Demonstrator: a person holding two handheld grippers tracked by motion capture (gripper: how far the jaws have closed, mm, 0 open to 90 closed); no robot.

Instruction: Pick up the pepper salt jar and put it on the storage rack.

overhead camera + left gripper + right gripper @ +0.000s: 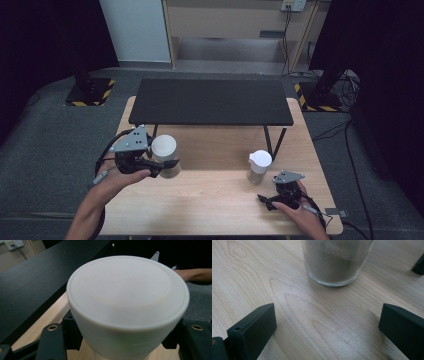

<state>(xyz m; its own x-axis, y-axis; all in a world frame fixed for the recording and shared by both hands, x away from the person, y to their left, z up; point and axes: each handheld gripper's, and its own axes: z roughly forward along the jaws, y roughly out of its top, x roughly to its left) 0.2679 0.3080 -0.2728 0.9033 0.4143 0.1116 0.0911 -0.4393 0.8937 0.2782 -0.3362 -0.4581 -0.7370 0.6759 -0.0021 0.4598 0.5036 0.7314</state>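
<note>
Overhead, a pale wooden counter (210,200) is filling the middle of the high view, standing on grey floor. A black shelf (210,102) on thin legs is spanning the far half of the counter.

At the left, a person's forearm is coming in from the bottom edge, and the left gripper (161,165) is gripping a jar with a white lid (165,152). Its jaws are clamped on the sides of the jar just below the lid, and the jar is sitting near the counter's left edge, in front of the shelf. In the left gripper view, the white lid (127,292) is looming large and round, with a black jaw pressed against each side beneath it.

At the right, the right gripper (267,201) is resting low on the counter near its front edge, with its jaws standing apart and nothing between them. A second jar (259,167) with a white lid is standing just beyond it. In the right gripper view, the clear glass base (335,262) of that jar is showing a brownish powder inside.
</note>
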